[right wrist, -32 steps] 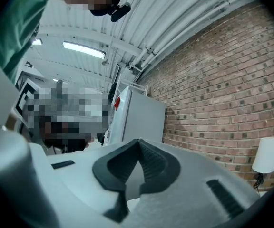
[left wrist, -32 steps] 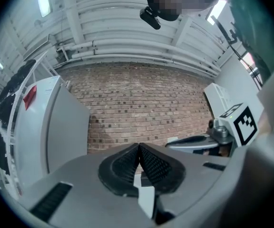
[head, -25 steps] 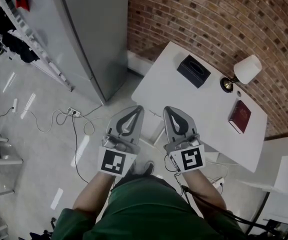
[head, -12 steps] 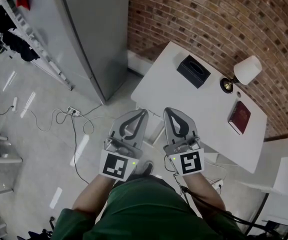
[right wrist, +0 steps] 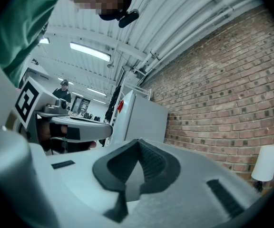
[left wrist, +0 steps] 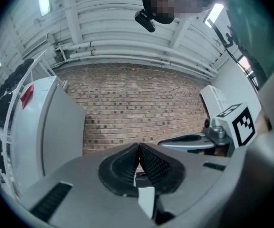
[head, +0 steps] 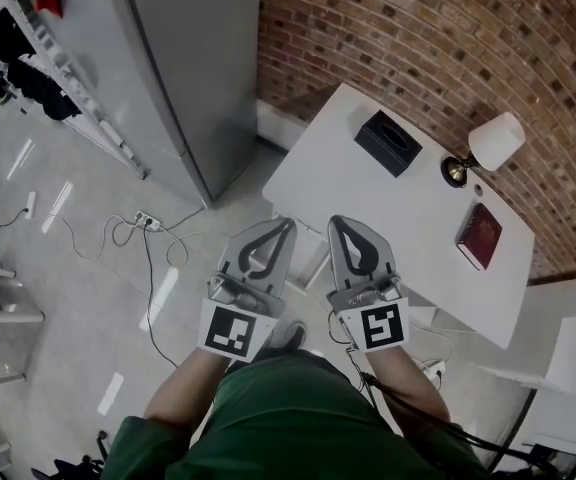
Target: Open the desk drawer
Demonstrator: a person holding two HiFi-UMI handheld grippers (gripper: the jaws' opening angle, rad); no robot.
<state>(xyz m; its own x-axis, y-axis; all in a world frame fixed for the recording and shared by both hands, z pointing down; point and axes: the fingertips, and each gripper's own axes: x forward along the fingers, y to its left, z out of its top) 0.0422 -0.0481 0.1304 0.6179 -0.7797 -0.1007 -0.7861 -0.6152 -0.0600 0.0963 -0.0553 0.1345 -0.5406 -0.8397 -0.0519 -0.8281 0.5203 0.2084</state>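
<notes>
Approach stage, to judge from the layout; no contact with the desk yet.

Left gripper [head: 284,224]: jaws closed, ribbed pads tip to tip, nothing between. Right gripper [head: 340,220]: the same, jaws pressed together and empty. Both held side by side in front of the torso, above the floor, pointing toward the near edge of the white desk [head: 368,203] and just short of it in the head view.

On the desk top: black tissue box [head: 387,142] toward the far corner, lamp [head: 488,143] with a white shade against the brick wall [head: 418,38], red book [head: 479,233] near the right end. To the left, a tall grey cabinet [head: 188,68]; on the floor beside it, a power strip [head: 148,225] with trailing cables.

Drawer itself not in view: presumably under the desk top along the near side, hidden from the steep downward angle. No front or handle to be made out in either gripper view, only wall, cabinet and the other gripper.

Next move, as a judgement: calls for lowering and closing in on the desk's front edge until the drawer front shows, then parting one pair of jaws before reaching the handle. Calls also for a straight pull toward the body once gripped, with the body clear of the drawer's path. Which gripper suits the pull better: cannot tell until the handle appears.
</notes>
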